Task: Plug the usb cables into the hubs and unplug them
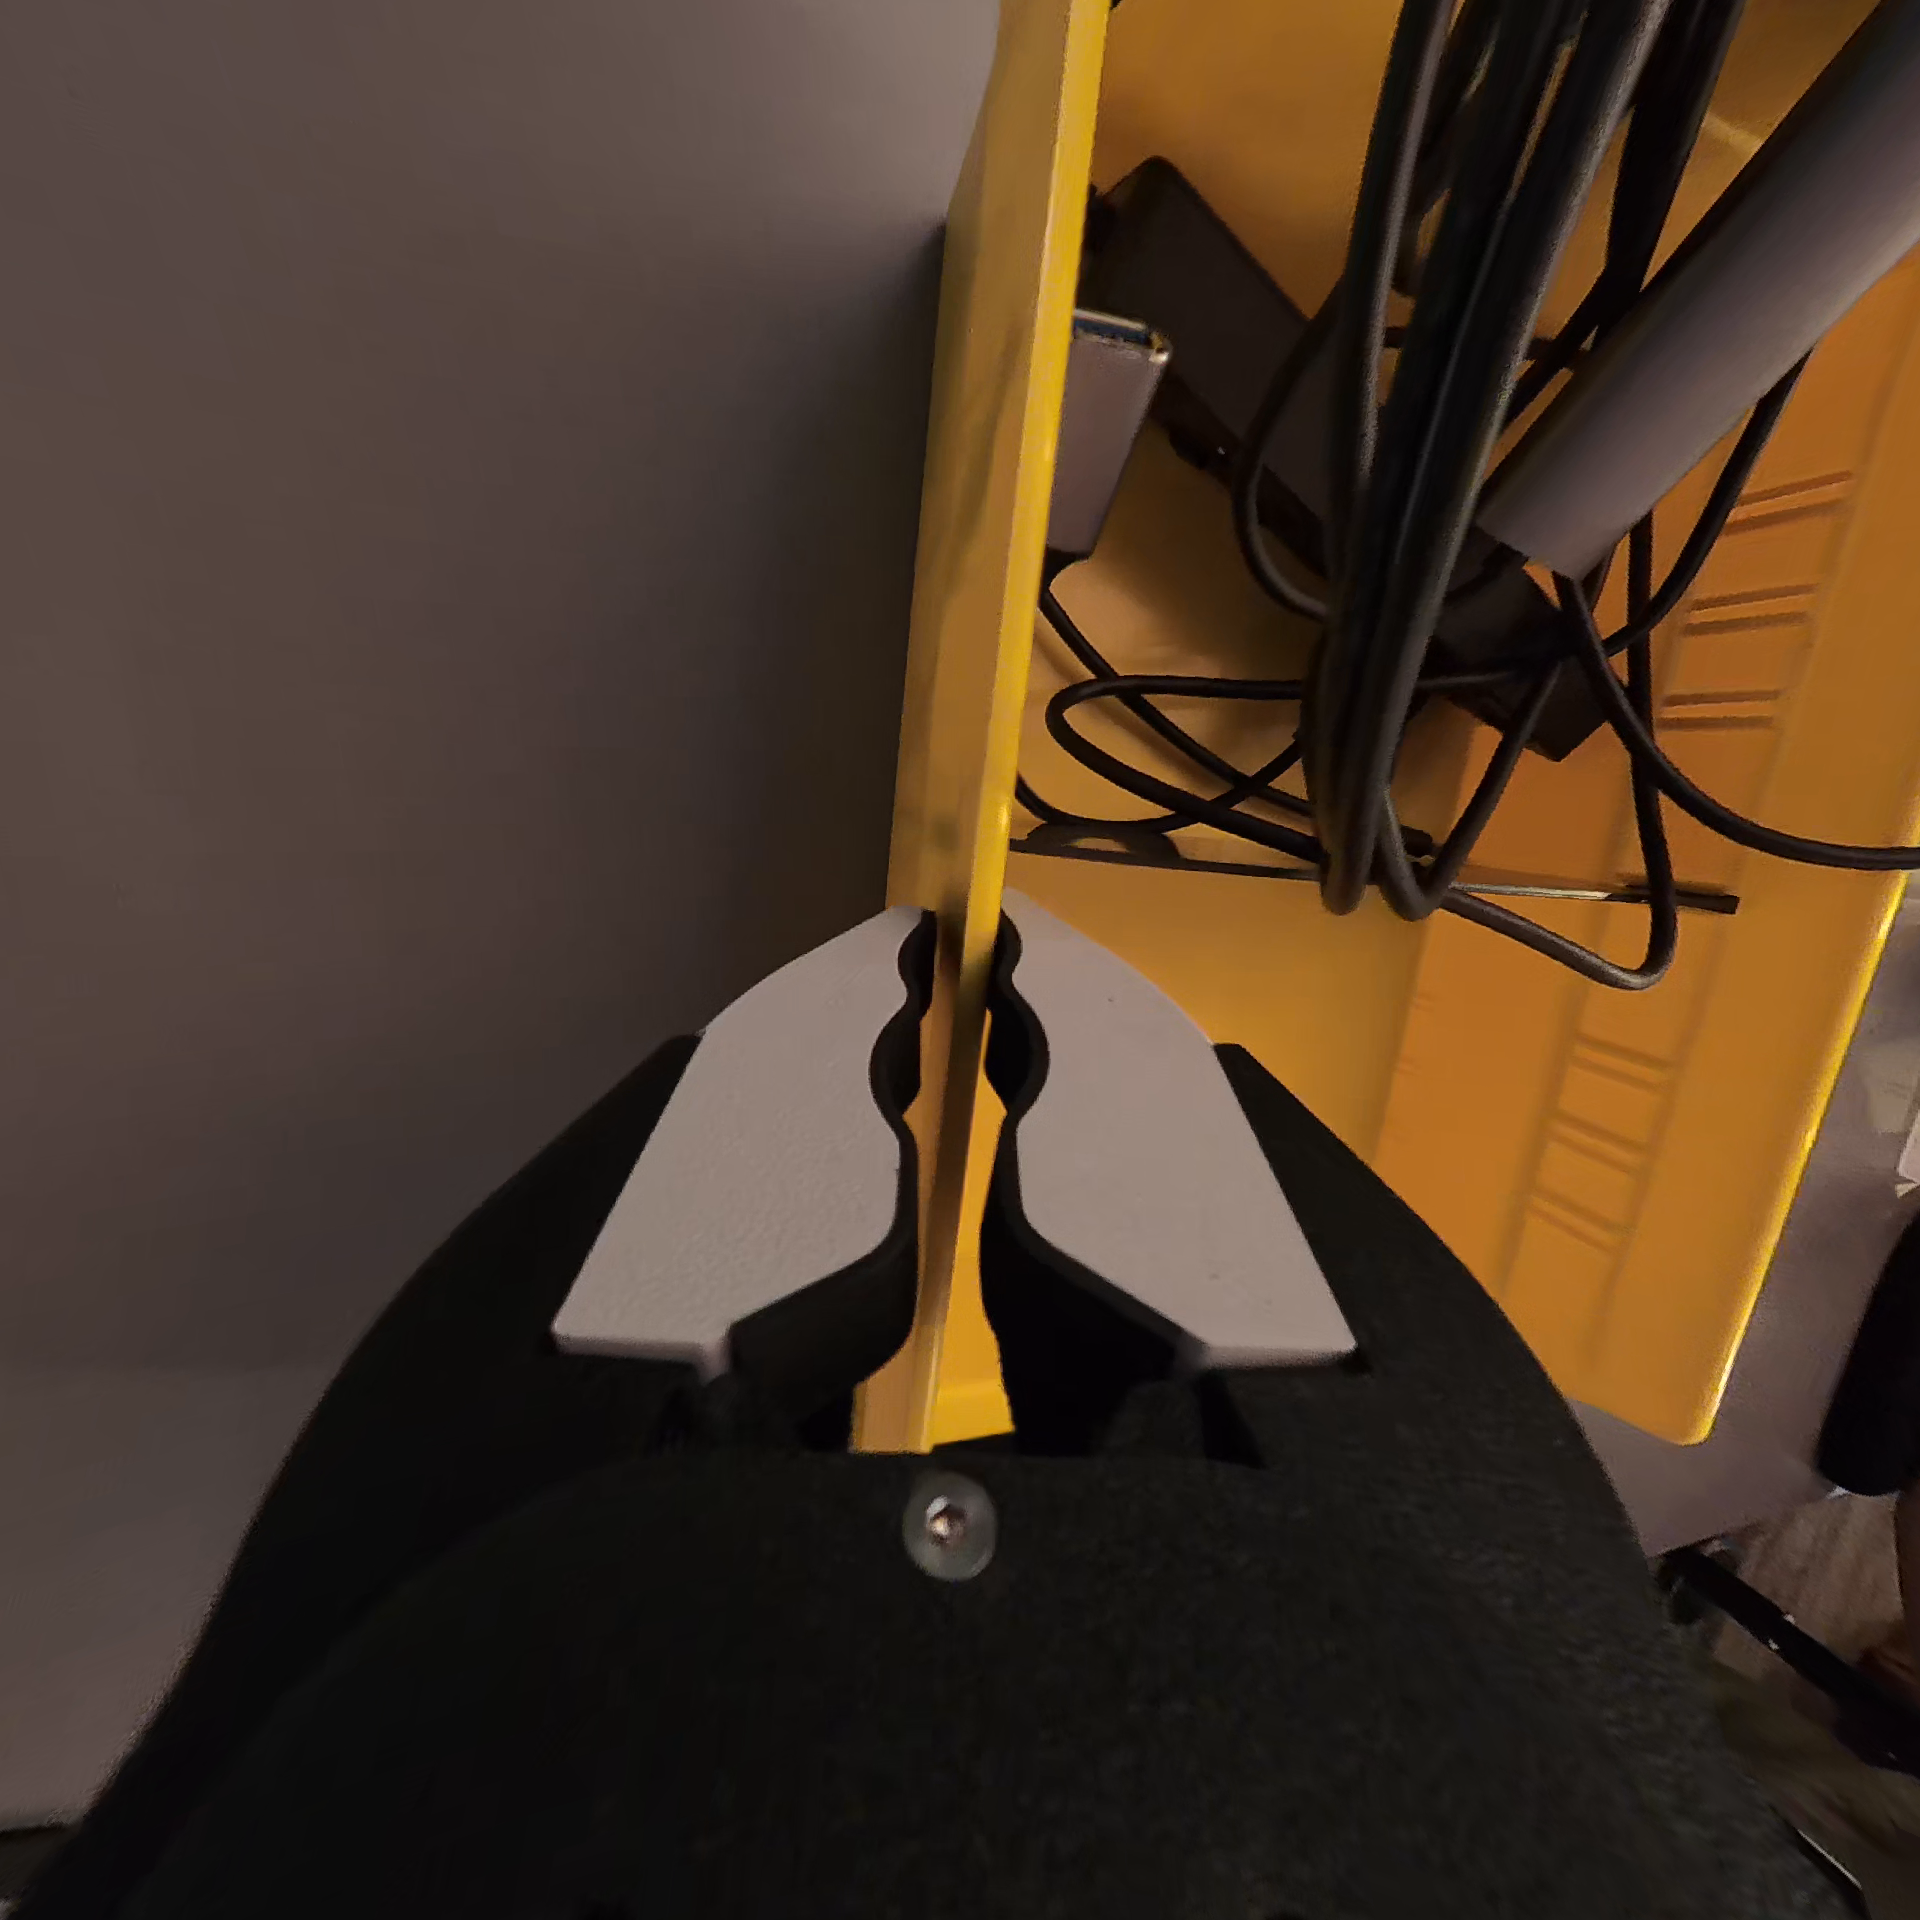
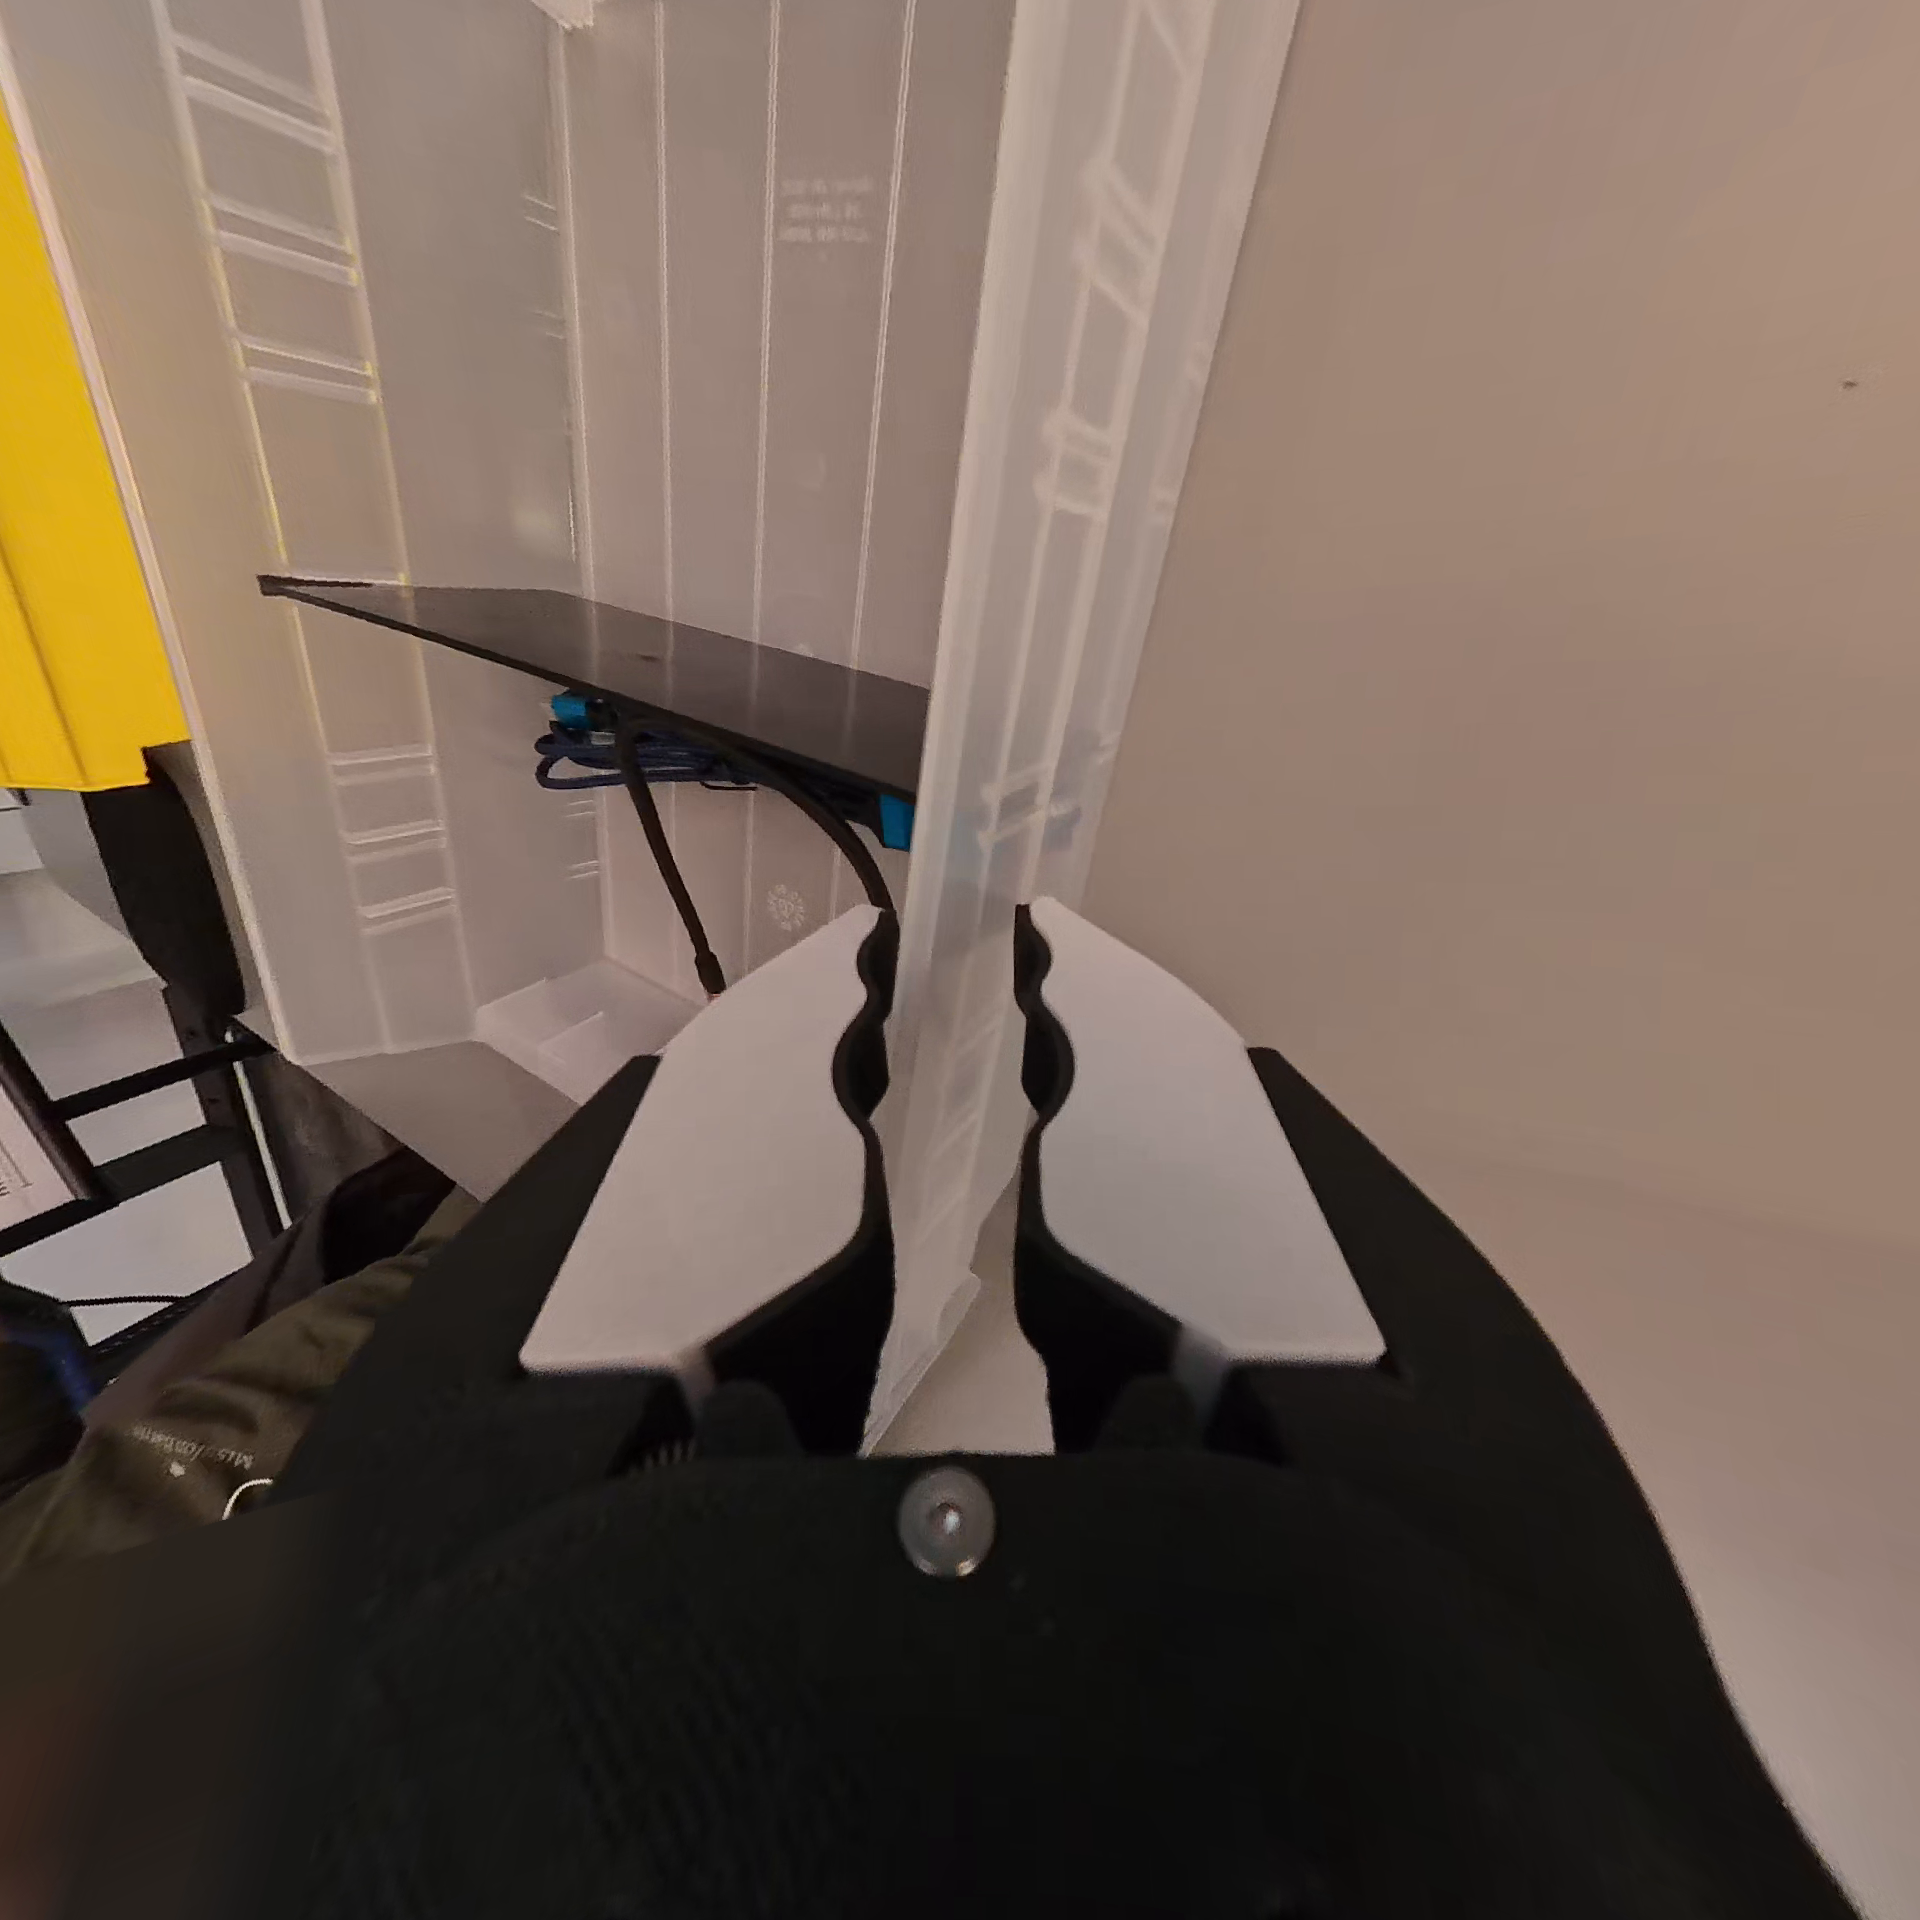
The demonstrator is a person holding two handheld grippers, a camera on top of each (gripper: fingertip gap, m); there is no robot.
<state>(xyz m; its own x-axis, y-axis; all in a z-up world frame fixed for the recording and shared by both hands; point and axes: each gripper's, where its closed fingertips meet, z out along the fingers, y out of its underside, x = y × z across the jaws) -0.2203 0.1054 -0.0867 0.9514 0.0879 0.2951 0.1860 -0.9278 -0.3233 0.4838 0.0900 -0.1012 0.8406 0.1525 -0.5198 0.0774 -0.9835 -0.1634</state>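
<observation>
Left gripper (image 1: 961, 940) clamped on yellow bin (image 1: 1558, 1039) wall; I judge it stiff, light, slick. Inside: silver hub (image 1: 1117, 416), tangled black cables (image 1: 1403, 623), limp, so I'd pinch plug bodies, though none shows clearly. Right gripper (image 2: 951, 930) straddles clear bin (image 2: 1039, 623) wall; contact uncertain, left pad touching, right seemingly apart. Blue cable (image 2: 592, 753) under a black panel (image 2: 644, 644), partly hidden by frosted plastic
</observation>
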